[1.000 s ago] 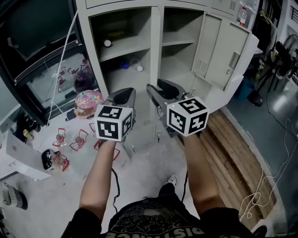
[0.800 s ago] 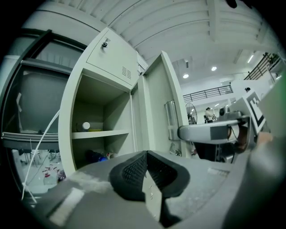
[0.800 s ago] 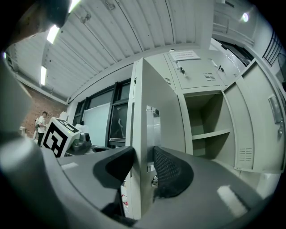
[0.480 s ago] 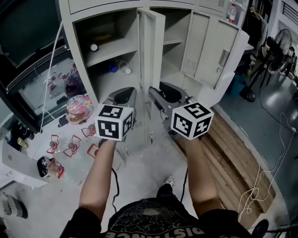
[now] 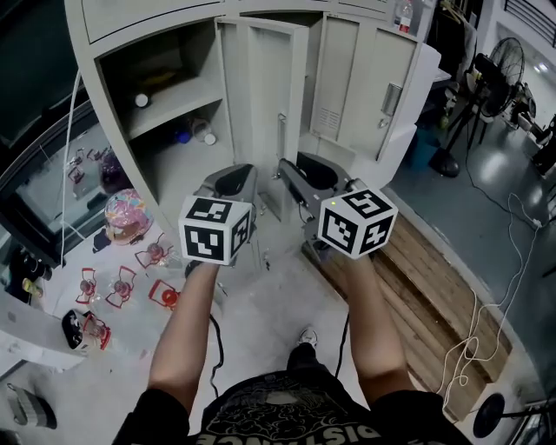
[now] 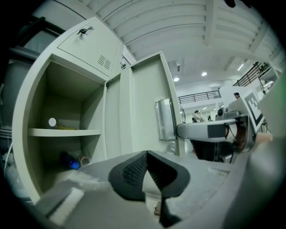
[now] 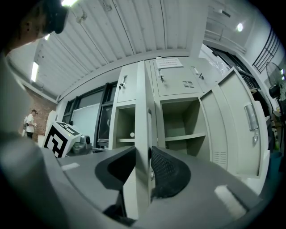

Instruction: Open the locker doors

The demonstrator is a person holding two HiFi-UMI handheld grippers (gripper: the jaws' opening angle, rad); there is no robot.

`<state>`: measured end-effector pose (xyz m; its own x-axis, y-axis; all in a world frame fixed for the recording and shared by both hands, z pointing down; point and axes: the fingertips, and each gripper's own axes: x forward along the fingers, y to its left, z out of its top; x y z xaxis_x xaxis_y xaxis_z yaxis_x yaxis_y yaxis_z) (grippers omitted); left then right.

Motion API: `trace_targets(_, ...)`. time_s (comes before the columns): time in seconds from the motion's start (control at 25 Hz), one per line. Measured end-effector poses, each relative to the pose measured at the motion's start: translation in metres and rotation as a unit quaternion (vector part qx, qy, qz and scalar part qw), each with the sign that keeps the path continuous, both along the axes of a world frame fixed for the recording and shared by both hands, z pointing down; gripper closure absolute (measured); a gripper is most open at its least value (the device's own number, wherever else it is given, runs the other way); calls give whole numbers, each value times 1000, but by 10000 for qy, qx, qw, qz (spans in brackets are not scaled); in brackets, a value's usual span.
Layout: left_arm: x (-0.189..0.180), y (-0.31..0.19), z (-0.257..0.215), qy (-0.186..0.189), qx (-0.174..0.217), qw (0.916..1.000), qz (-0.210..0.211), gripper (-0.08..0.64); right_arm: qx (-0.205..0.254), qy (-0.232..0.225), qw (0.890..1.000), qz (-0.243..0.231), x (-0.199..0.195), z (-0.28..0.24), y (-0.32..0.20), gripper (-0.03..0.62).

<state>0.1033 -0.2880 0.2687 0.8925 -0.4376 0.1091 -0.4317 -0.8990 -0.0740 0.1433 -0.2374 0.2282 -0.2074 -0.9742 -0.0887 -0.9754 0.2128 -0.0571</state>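
While the jaws of the right gripper are closing, the free edge of the left locker door stands between them, and both pads meet its faces. In the head view, this door is swung outward from the locker and stands at 12 o'clock from the two grippers. The right gripper reaches toward its lower edge.

The left gripper is clenched. Its pad tips touch and nothing lies between them. In the head view it hangs at 9 o'clock from the right gripper, just beside it, and apart from the door.

The right locker door stands fully open at 2 o'clock. The left compartment is exposed at 10 o'clock. A shelf divides it, and a blue-capped bottle lies below the shelf.
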Motion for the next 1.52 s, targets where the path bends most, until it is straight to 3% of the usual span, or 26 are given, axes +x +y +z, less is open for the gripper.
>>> trace_targets(0.92,98,-16,6,37,-97,9995,289,555,-172,97,9990,412,105,4,-16,505)
trace_targets(1.52,94,-15,9,44,-167,9997,185,555,-245,233,9977,579,109,8,-13,491)
